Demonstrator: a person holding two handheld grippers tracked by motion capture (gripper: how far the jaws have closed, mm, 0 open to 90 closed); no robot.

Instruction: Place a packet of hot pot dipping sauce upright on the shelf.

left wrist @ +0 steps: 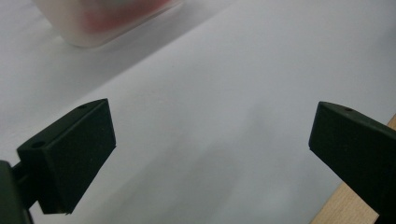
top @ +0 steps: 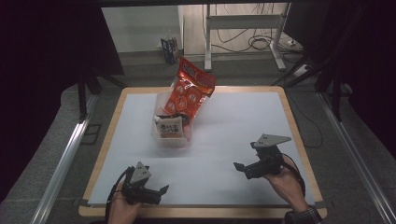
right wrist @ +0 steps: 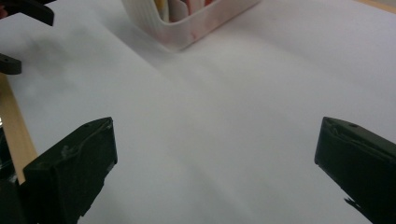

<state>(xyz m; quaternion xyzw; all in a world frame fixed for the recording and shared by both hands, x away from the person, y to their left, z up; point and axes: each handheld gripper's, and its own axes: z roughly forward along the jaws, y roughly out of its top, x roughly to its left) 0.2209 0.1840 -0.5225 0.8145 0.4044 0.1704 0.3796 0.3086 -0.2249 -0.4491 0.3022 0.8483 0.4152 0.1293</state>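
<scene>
A translucent plastic bin [top: 171, 138] stands on the white sheet a little left of the table's middle. A tall red snack bag [top: 190, 91] leans out of it, and a small white packet [top: 169, 127] stands at its front. My left gripper [top: 163, 190] rests low near the front edge at the left, jaws wide apart with nothing between them; its own view looks at the bin's corner [left wrist: 100, 28]. My right gripper [top: 239, 167] hovers at the front right, open and empty, pointing left toward the bin [right wrist: 187, 23].
The white sheet [top: 233, 126] covers a wooden table with a bare rim [top: 299, 140]. Beyond the table's far edge stand a desk frame with cables and a small box on the floor. Metal rails run along both sides.
</scene>
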